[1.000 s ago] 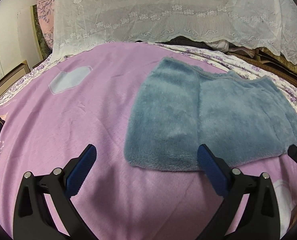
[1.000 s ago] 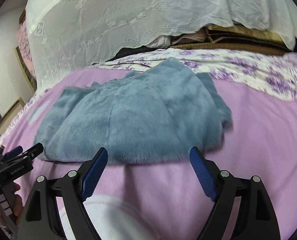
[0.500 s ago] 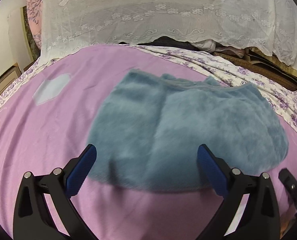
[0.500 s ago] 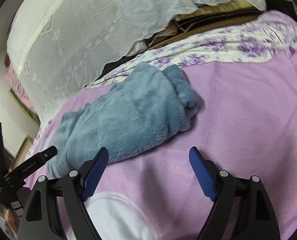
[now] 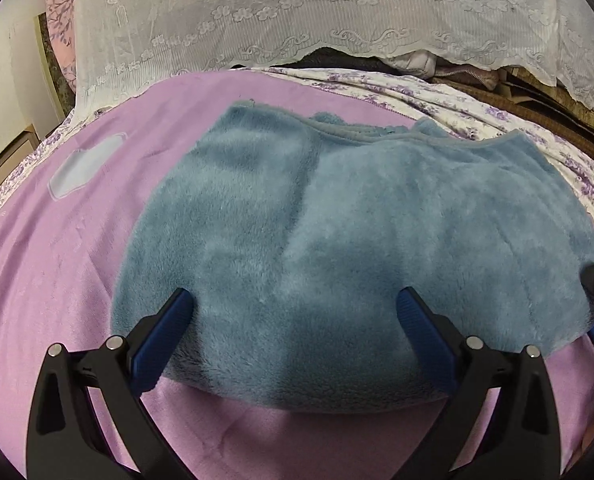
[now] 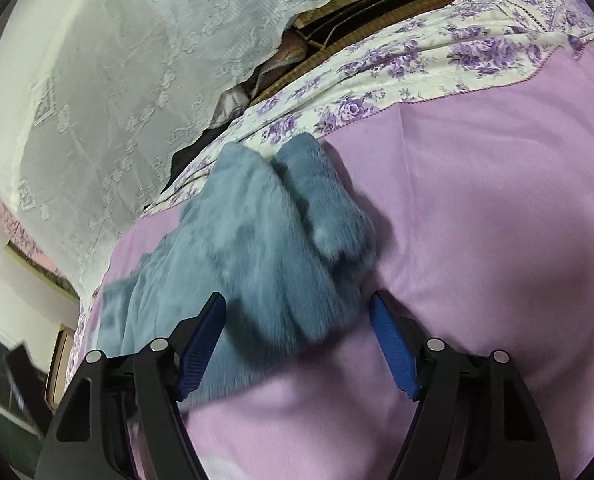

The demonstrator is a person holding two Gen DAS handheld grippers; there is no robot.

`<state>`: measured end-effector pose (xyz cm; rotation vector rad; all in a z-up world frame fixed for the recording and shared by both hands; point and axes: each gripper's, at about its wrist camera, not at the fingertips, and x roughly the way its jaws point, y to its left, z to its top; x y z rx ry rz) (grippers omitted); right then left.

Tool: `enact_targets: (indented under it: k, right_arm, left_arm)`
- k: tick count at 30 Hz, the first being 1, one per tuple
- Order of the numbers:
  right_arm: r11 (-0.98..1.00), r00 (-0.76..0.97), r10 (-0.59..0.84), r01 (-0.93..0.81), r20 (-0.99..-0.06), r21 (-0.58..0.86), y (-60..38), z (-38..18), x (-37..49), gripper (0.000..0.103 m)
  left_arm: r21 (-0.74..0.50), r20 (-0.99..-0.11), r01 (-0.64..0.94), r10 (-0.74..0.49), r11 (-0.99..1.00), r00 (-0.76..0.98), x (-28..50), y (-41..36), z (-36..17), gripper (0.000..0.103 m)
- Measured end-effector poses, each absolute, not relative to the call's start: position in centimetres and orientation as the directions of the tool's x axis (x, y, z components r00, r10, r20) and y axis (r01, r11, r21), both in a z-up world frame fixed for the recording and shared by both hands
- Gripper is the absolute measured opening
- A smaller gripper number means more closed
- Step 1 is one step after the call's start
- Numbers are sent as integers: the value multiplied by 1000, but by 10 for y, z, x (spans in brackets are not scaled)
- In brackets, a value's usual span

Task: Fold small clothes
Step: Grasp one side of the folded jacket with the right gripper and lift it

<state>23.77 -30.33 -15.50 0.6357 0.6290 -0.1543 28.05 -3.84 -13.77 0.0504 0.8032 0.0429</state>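
One garment: a blue fleece piece lies flat on the pink blanket of the bed, already doubled over itself, with a fold line running from its near hem toward the far edge.
Where it lies: mid-bed, its far edge close to the flowered sheet; laid flat so both near corners can be reached at once.
Near hem: a thick rolled edge facing both cameras, the likely place to pinch for the next fold.
Left gripper: jaws wide apart, one pad over the garment's left near corner, the other over the middle of the hem; nothing pinched, apparently straddling the hem ready to bite.
Right gripper: jaws apart but just closing in, with the garment's right near corner between them; the pads do not seem to press the fleece yet, though blur makes this uncertain.
Tilt: the right wrist view shows the bed slanted, so that gripper is rolled, probably to meet the hem edge-on.
Step in hand: reaching for both near corners before lifting.
Surroundings: lace cover drapes over piled things behind the bed; a pale patch marks the blanket at left.
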Motion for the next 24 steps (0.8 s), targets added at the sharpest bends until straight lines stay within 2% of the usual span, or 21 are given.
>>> enact_targets:
  k: [4,12,24]
  right_arm:
    - [793,805,43,332,-592,510,-304,-155,260,64]
    - [756,830,114,284,-546,589,-312,-160,260,51]
    - [777,821,108,282,-560,563,-303,-162,254,54]
  left_arm:
    - [53,-716,-18,51,998,696,281,-37,-138,99]
    - [50,-711,-17,47,999,701,280,-37,-138,99]
    - [35,-687,-13,33,999,725,278,-35,-132,99]
